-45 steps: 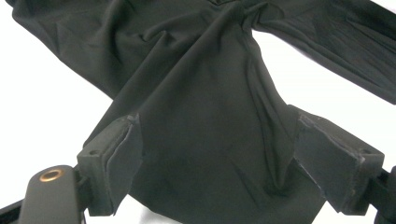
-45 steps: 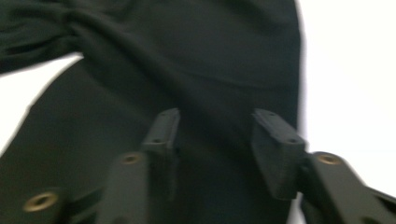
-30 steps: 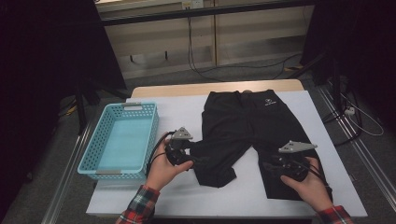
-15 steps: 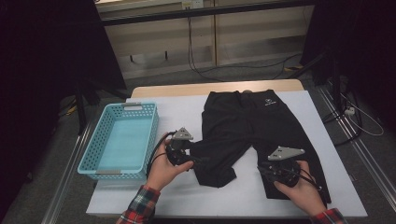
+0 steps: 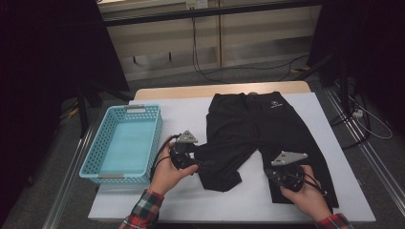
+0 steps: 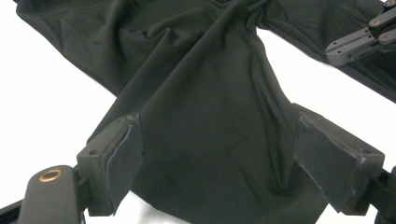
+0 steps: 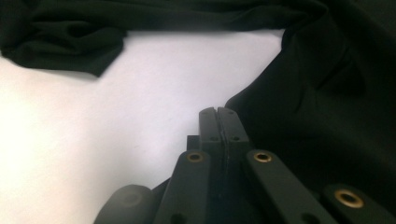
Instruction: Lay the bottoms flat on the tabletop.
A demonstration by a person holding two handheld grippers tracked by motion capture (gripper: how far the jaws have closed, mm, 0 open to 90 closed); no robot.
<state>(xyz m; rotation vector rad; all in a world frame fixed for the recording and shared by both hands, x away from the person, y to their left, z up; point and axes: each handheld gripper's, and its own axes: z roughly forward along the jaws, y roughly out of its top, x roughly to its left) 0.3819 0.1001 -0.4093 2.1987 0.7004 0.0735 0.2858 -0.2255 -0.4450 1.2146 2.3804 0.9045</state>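
On the white table [image 5: 191, 210] black trousers [image 5: 267, 129] lie flat just right of a blue basket [image 5: 125, 143], the left gripper [image 6: 217, 154] with jaws spread wide astride one leg's hem, the right gripper [image 7: 219, 122] having just closed, pads together at the other leg's edge, holding nothing visible.

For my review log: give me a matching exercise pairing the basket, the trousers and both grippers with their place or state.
1. basket
2. trousers
3. left gripper
4. right gripper

a. jaws together beside a trouser leg
b. black, spread on the white table
c. light blue, at the table's left
d. jaws apart, cloth between them

Pairs: 1-c, 2-b, 3-d, 4-a
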